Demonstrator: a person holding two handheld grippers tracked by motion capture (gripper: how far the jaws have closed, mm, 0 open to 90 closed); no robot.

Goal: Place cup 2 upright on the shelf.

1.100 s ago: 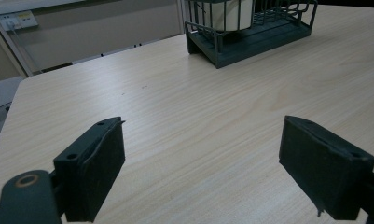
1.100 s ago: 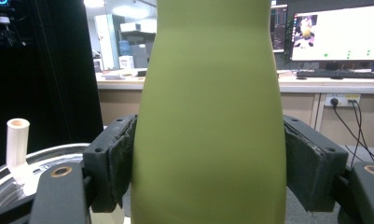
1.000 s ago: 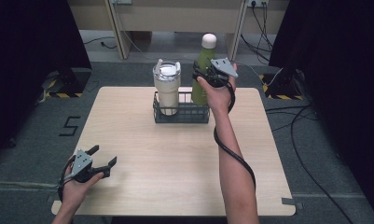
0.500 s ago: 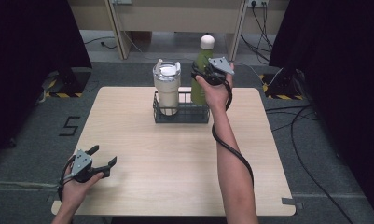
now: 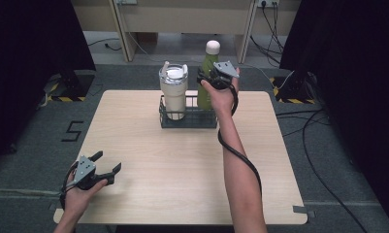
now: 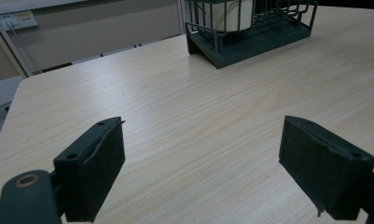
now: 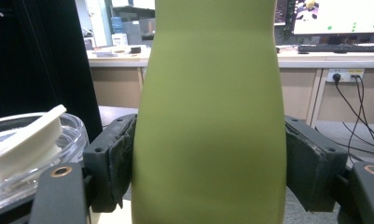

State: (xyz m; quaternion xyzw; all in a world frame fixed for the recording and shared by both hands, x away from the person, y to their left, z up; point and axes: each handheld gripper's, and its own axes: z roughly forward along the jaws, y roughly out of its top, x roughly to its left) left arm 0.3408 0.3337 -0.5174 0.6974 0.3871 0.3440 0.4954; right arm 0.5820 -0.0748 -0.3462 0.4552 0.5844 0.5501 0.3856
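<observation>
High view: right gripper [image 5: 207,80] lowered green bottle [image 5: 207,77] toward basket [image 5: 188,118].

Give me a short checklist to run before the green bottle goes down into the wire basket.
1. Right tool clamped on the green white-capped bottle: ok.
2. Bottle upright: ok.
3. Free slot in the dark wire basket beside the cream lidded tumbler: ok.
4. Bottle base seated on the basket floor: cannot tell, hidden behind the hand.
5. Left tool open and apart from the basket, near the wooden table corner: ok.
</observation>
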